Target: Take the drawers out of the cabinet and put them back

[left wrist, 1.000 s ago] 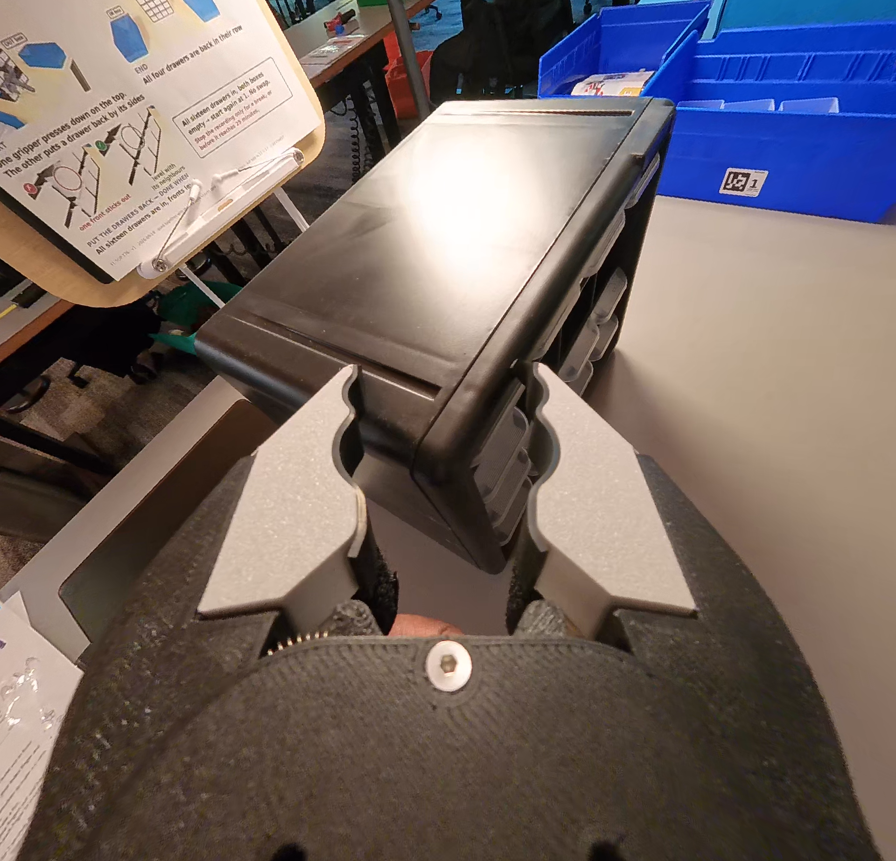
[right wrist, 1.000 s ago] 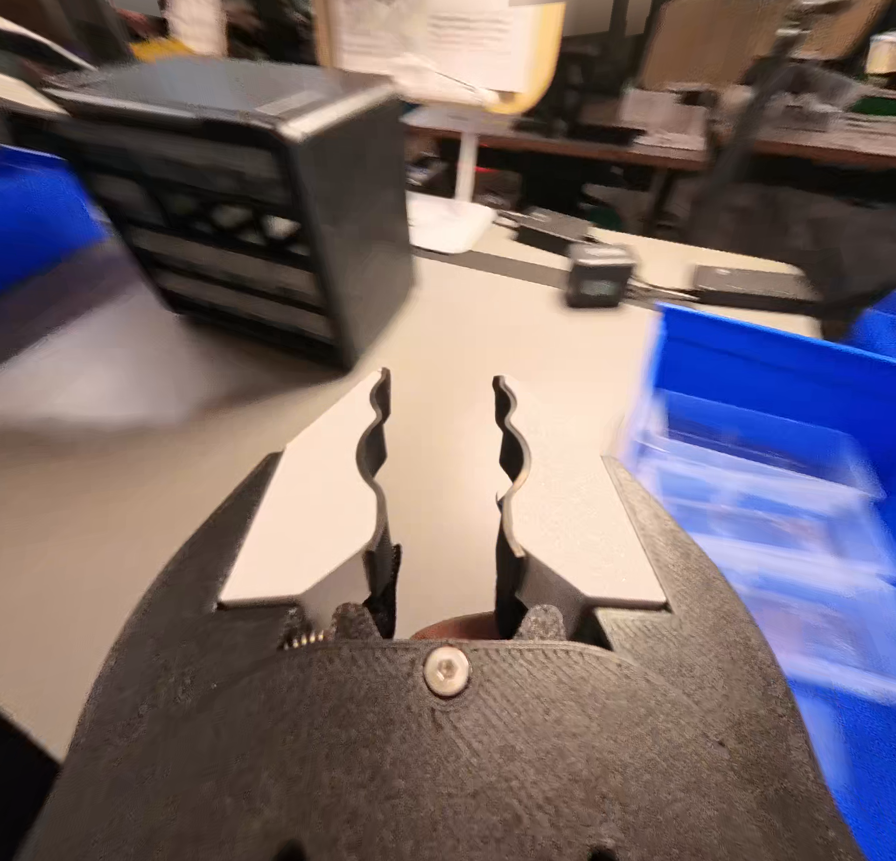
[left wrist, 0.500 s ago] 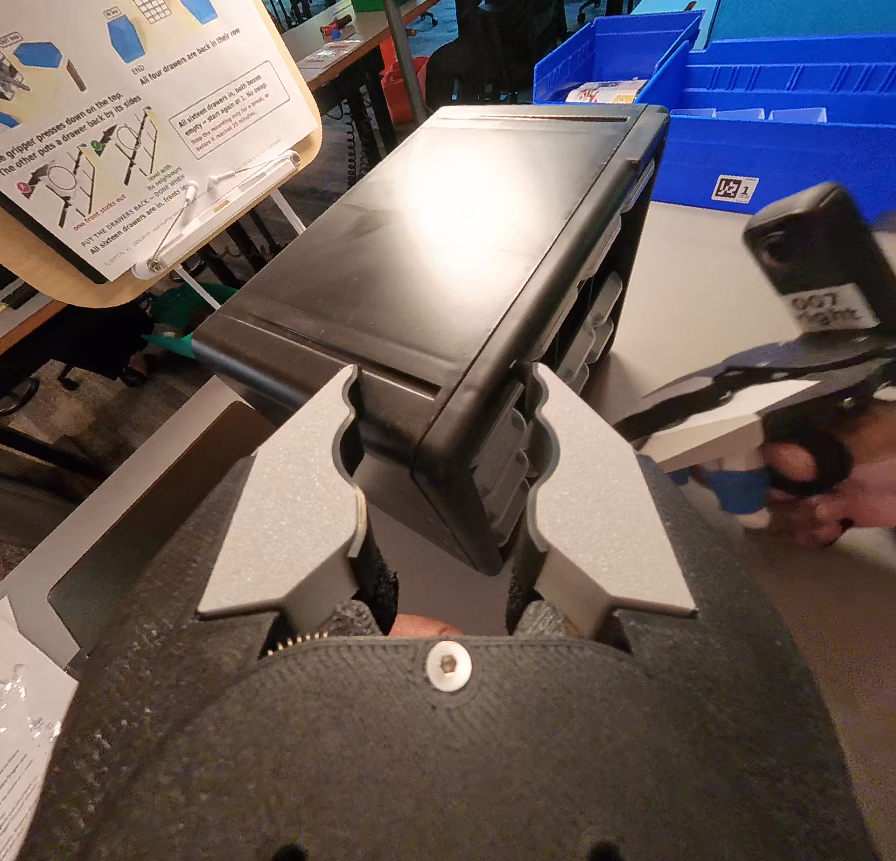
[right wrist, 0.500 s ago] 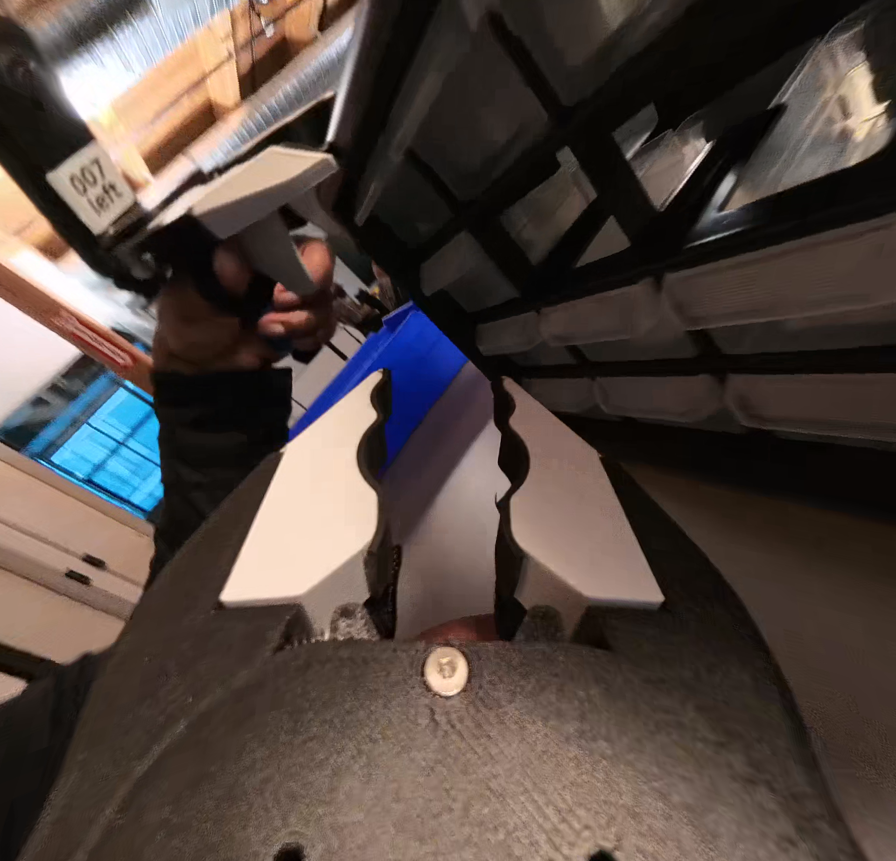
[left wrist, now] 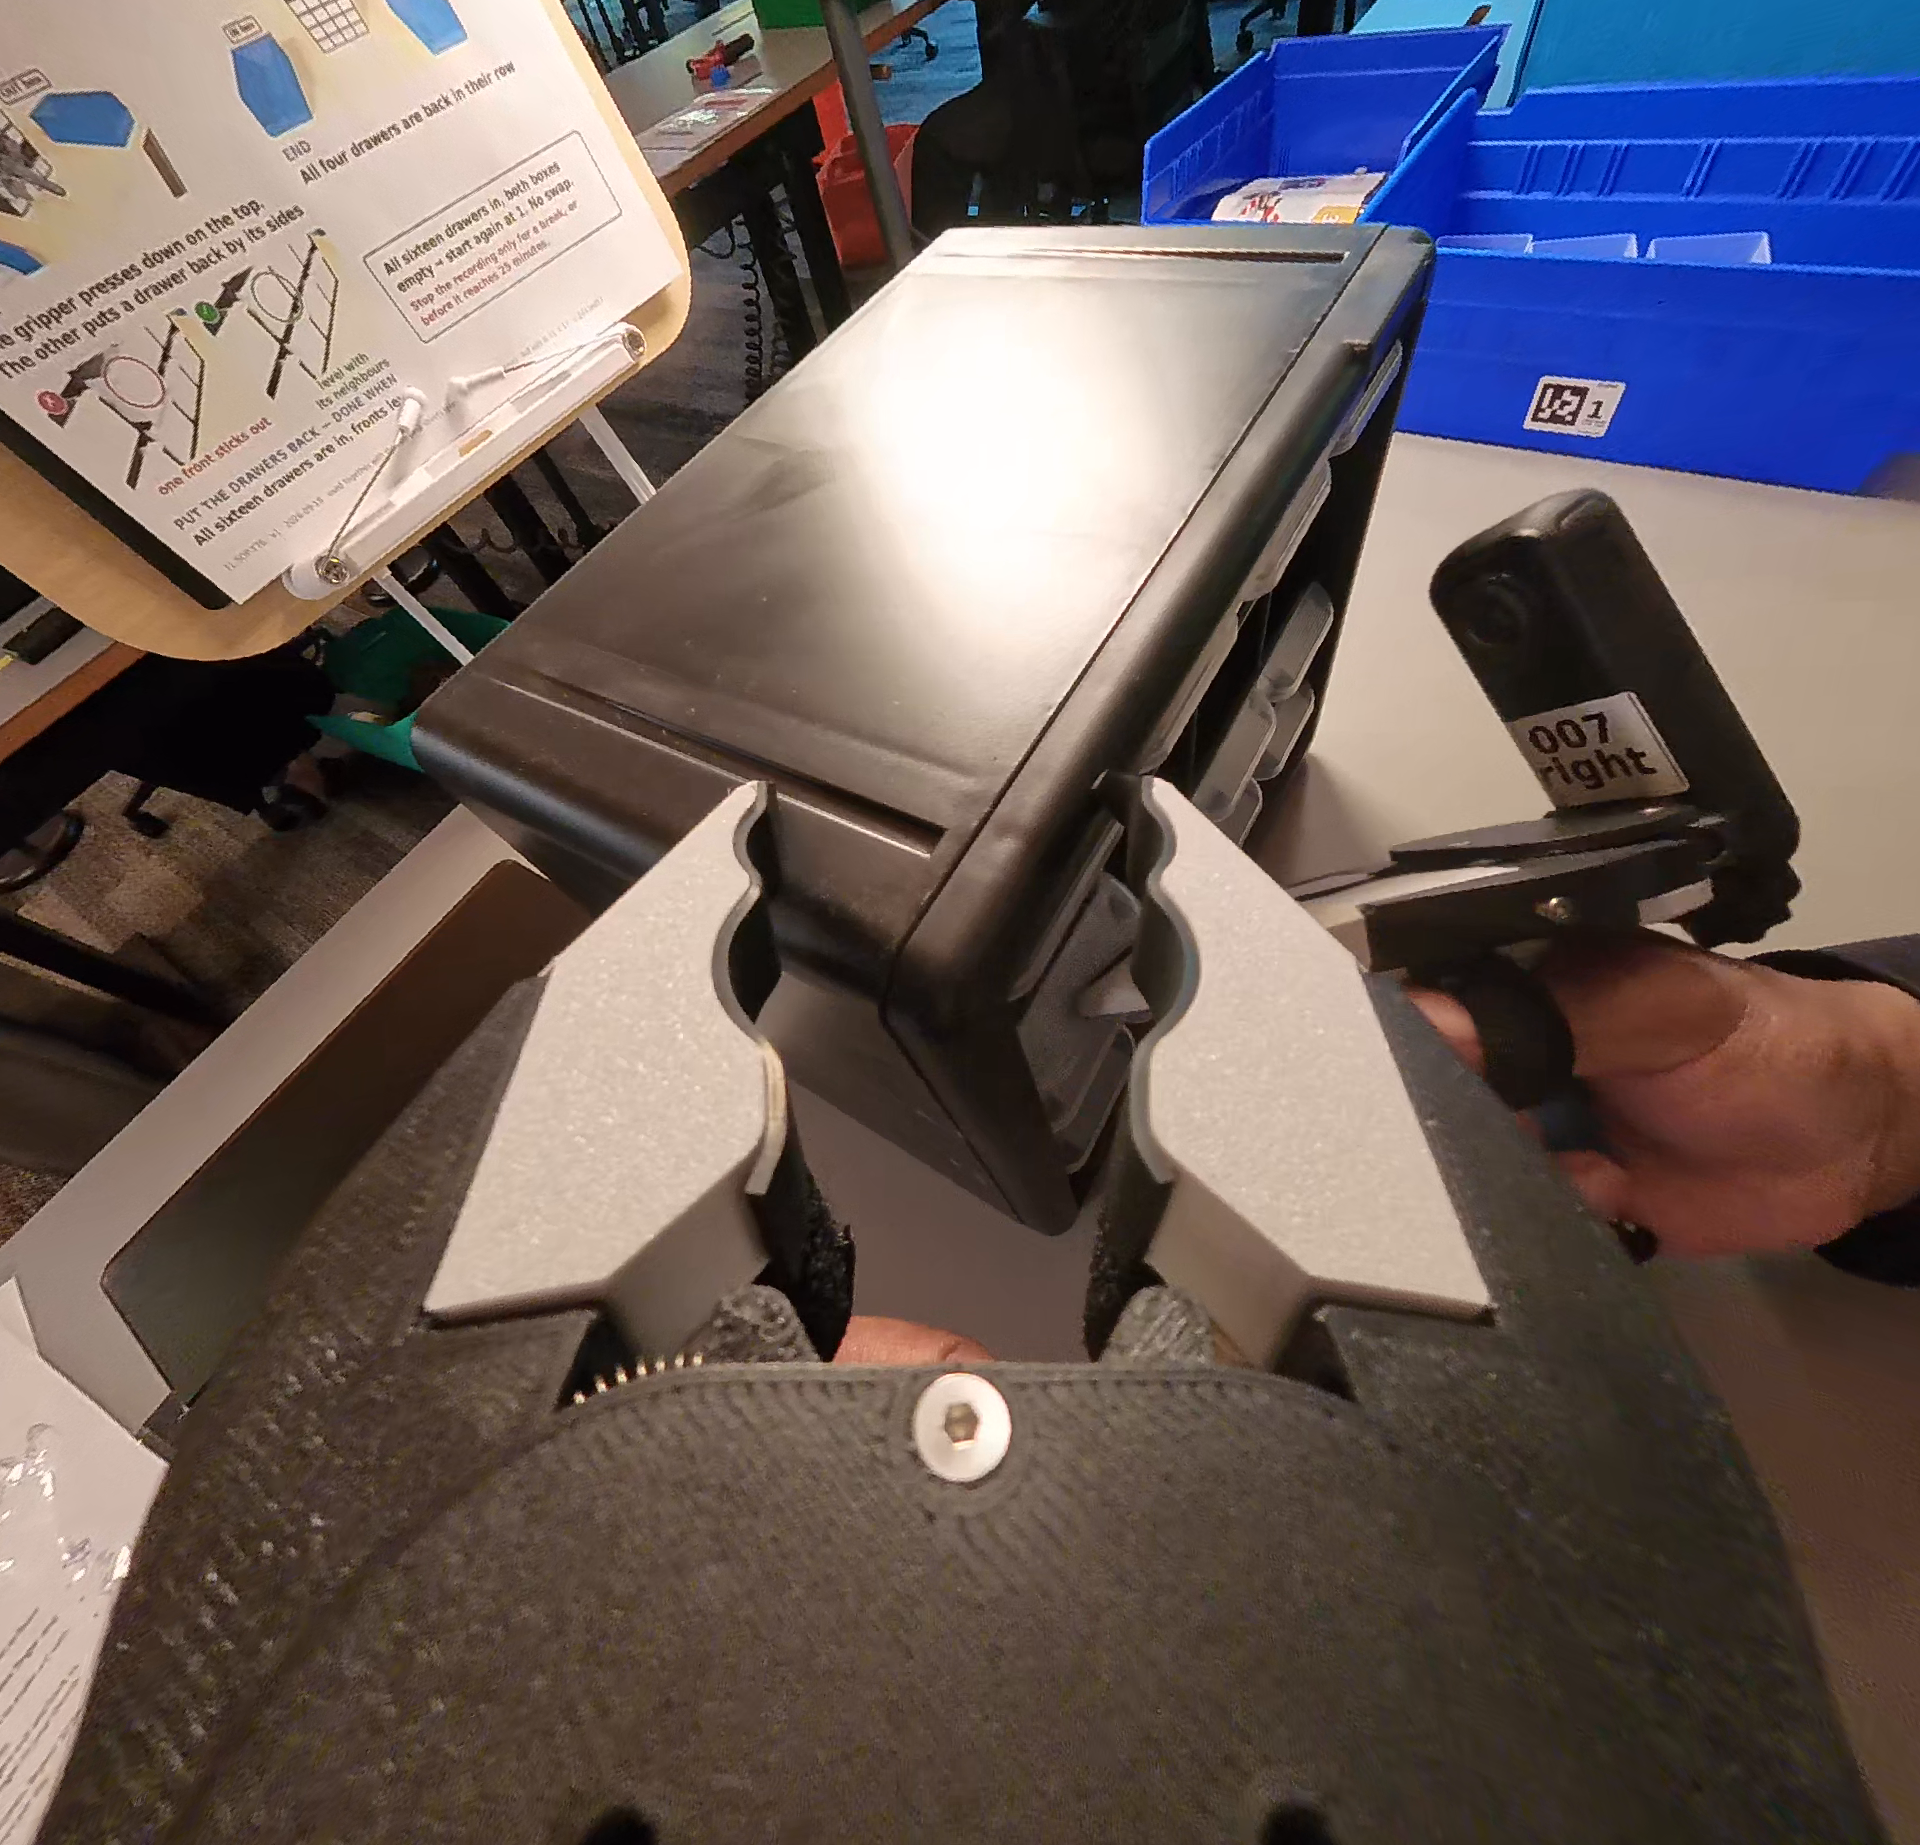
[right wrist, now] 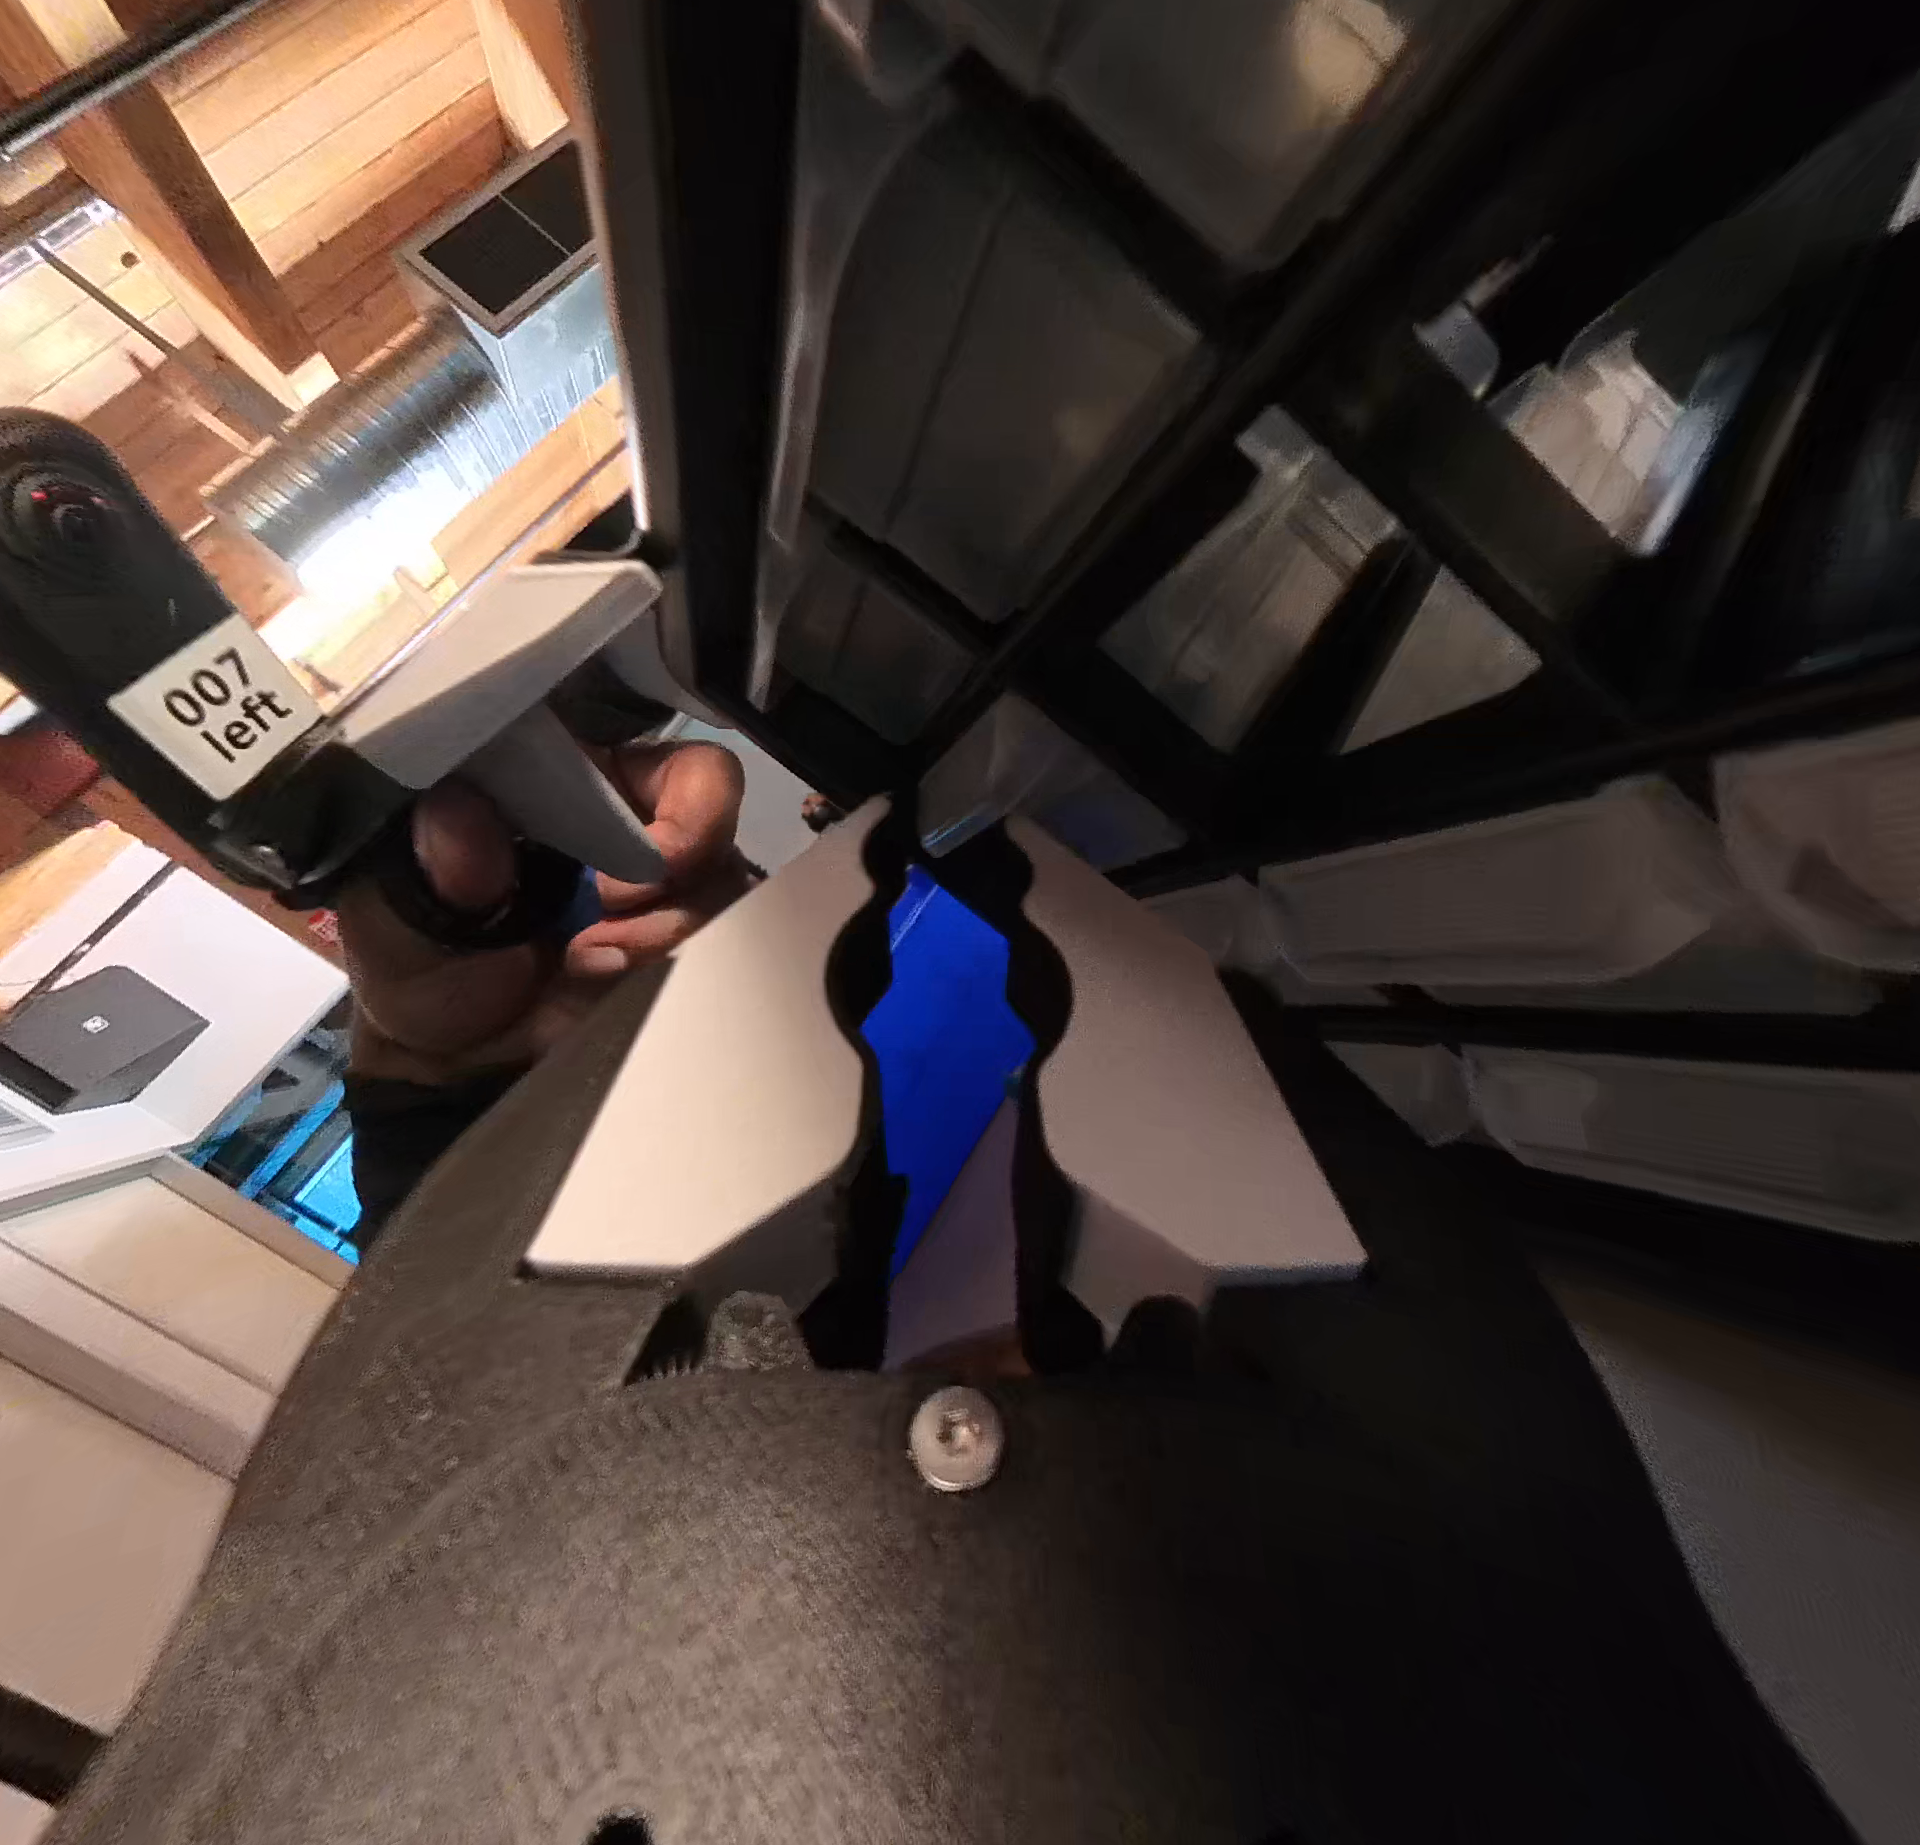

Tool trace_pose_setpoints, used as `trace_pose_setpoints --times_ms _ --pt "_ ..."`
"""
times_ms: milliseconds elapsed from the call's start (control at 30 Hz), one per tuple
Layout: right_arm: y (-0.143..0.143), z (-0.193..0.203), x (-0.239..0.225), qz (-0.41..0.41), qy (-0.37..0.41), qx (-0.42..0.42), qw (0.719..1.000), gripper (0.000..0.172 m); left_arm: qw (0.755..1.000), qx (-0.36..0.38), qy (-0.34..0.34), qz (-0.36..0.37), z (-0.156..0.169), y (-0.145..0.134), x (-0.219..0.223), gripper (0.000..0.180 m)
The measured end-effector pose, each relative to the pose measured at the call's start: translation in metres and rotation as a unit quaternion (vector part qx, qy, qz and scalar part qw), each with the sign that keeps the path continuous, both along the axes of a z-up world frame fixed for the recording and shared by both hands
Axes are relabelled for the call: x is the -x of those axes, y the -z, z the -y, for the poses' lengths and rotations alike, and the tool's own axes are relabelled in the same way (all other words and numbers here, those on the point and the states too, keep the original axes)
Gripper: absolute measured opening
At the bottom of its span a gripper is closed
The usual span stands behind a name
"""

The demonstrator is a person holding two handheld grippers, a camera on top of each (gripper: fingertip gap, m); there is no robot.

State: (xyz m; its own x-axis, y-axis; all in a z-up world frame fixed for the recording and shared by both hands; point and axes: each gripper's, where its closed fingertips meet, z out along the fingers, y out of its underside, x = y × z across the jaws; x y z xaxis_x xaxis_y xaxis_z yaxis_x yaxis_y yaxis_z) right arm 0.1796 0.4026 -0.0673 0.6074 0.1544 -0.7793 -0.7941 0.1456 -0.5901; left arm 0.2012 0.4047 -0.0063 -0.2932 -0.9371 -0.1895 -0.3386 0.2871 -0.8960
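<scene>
Grey table (left wrist: pixel 1558 548), cabinet (left wrist: pixel 987 507) corner between left tool (left wrist: pixel 956 819) fingers

instruction sheet on a wooden board (left wrist: pixel 312 237), blue bins (left wrist: pixel 1683 268), grey table (left wrist: pixel 1558 569), silver duct (right wrist: pixel 416 424)

Left gripper (left wrist: pixel 951 839) straddles the near top corner of the black cabinet (left wrist: pixel 997 507); jaws spread wide, left finger (left wrist: pixel 665 1016) over the top panel, right finger (left wrist: pixel 1257 1047) against the drawer front side. Cabinet sits on the grey counter (left wrist: pixel 1558 569). Right gripper (left wrist: pixel 1538 881) comes in from the right, held in a hand (left wrist: pixel 1725 1099). Blue bins (left wrist: pixel 1662 268) behind, instruction sheet (left wrist: pixel 301 216) on a stand top left.
</scene>
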Motion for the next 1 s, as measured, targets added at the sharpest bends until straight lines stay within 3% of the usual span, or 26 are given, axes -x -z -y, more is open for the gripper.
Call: trace_pose_setpoints --times_ms 167,600,800,1000 --pt "0.001 0.018 0.017 -0.023 -0.031 -0.034 0.999 0.007 1.000 0.000 0.001 0.000 0.000 0.000 0.000 0.067" --pt "-0.008 0.107 0.098 -0.024 -0.086 -0.083 0.992 0.003 1.000 -0.002 -0.002 0.000 0.000 0.000 0.000 0.067" --pt "0.020 0.146 0.090 -0.042 -0.067 -0.021 0.997 0.002 1.000 -0.005 -0.003 -0.001 0.000 0.000 0.000 0.068" --pt "0.082 0.182 0.091 -0.075 -0.057 0.154 0.984 0.009 1.000 -0.007 -0.004 0.000 0.000 0.000 0.000 0.067"
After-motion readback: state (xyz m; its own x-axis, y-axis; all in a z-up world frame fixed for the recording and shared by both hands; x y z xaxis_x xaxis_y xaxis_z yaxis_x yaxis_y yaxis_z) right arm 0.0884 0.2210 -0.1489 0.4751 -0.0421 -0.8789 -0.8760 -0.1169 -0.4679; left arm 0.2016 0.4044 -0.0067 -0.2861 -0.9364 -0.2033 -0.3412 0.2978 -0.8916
